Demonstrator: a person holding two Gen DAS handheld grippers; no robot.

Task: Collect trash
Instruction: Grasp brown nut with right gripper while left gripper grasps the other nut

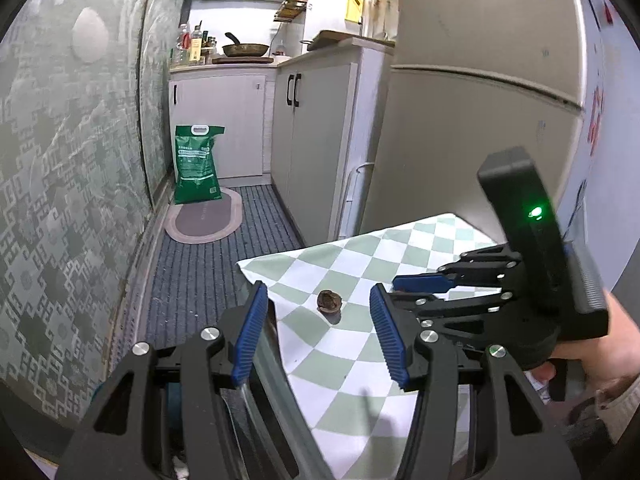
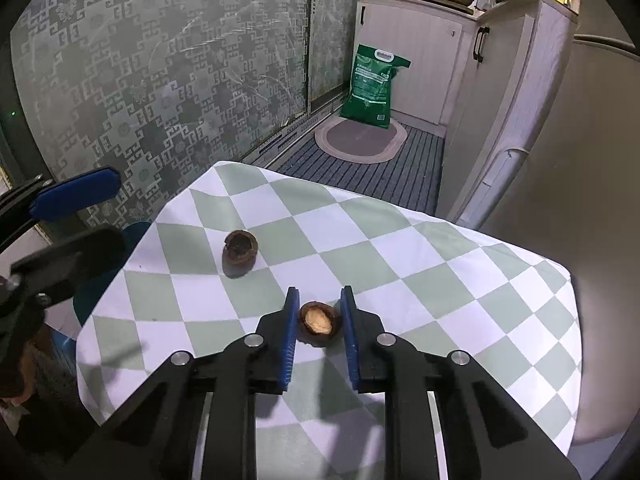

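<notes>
right claw [image 2: 319, 320] closed around near nut shell [image 2: 318, 322] on checkered bench [image 2: 420, 280] | left claw [image 1: 318, 322] released, hovering at bench's left edge | second shell [image 2: 239, 252] farther left, apart | green bag [image 2: 372, 86], oval mat [image 2: 360, 138] on far floor

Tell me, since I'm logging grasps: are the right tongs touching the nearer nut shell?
Cannot tell. In the right wrist view the right tongs bracket the nearer nut shell closely, but no clear contact or gap shows.
</notes>
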